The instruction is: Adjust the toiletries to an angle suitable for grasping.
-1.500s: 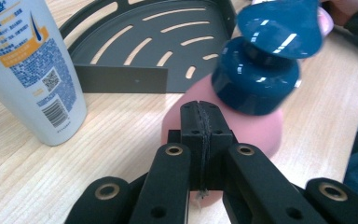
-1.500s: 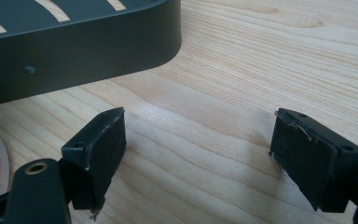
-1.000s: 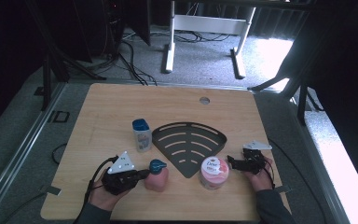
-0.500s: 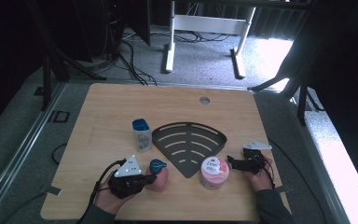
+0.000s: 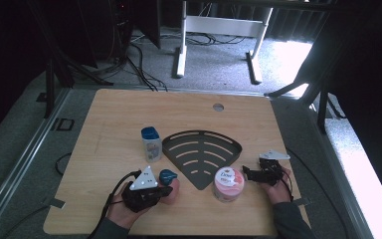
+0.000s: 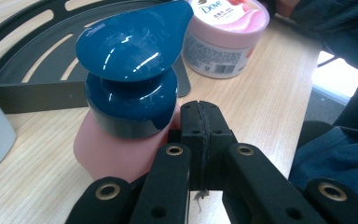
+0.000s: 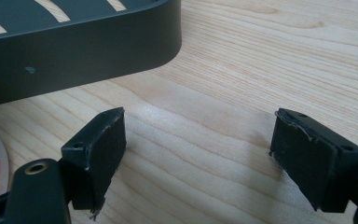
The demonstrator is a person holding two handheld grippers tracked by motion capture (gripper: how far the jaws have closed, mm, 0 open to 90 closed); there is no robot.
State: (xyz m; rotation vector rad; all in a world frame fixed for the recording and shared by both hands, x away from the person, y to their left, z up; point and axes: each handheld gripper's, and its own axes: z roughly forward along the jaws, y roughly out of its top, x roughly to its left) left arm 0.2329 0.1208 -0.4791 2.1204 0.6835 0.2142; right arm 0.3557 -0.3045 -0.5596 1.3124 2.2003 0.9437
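The pink pump bottle (image 6: 121,144) stood upright near the front edge of the wooden surface (image 5: 119,119), its long axis vertical, its blue pump head's spout pointing toward the dark slotted tray (image 5: 202,149). The left tool (image 6: 200,121) lay just beside it, jaws pressed together on nothing; contact with the bottle was hard to make out. The right tool (image 7: 198,154) stood wide apart, empty, near the one pink cream jar (image 5: 229,183). Two bottles in all: a pale one (image 5: 151,143), cut off in the left gripper view.
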